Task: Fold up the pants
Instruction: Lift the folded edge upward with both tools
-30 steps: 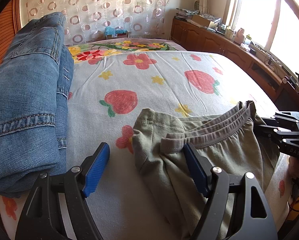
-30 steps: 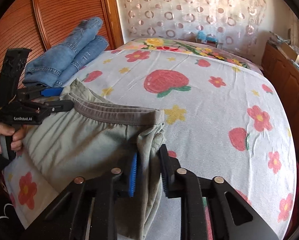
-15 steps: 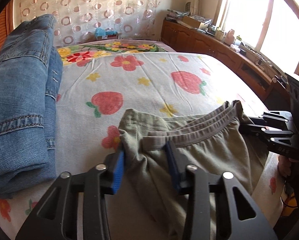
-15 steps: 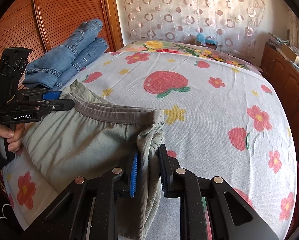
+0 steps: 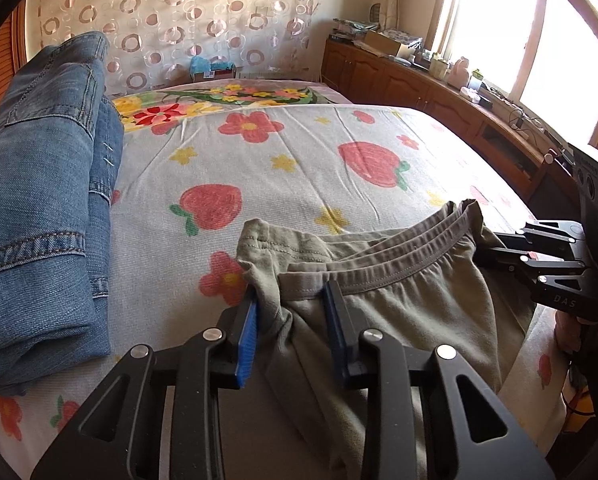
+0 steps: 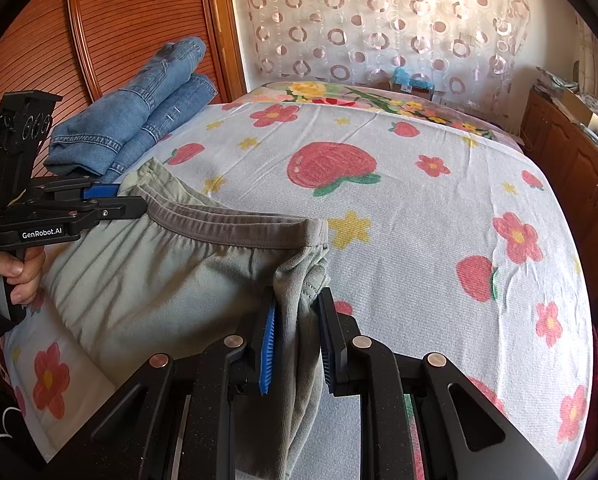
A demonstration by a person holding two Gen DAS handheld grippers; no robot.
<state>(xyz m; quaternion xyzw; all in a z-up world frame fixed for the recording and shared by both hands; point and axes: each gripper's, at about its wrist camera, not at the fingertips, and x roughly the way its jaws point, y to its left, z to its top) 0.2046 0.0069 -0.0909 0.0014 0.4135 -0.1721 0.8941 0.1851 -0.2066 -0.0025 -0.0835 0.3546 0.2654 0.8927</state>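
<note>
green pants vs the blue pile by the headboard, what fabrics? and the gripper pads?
Green pants: looks like soft cotton knit, matte; limp folds, ribbed elastic waistband. Blue jeans: denim, faded wash; twill weave and heavy topstitched seams. Pads on the right gripper: blue, ridged, probably rubber or soft plastic, on matte black, apparently plastic fingers.
</note>
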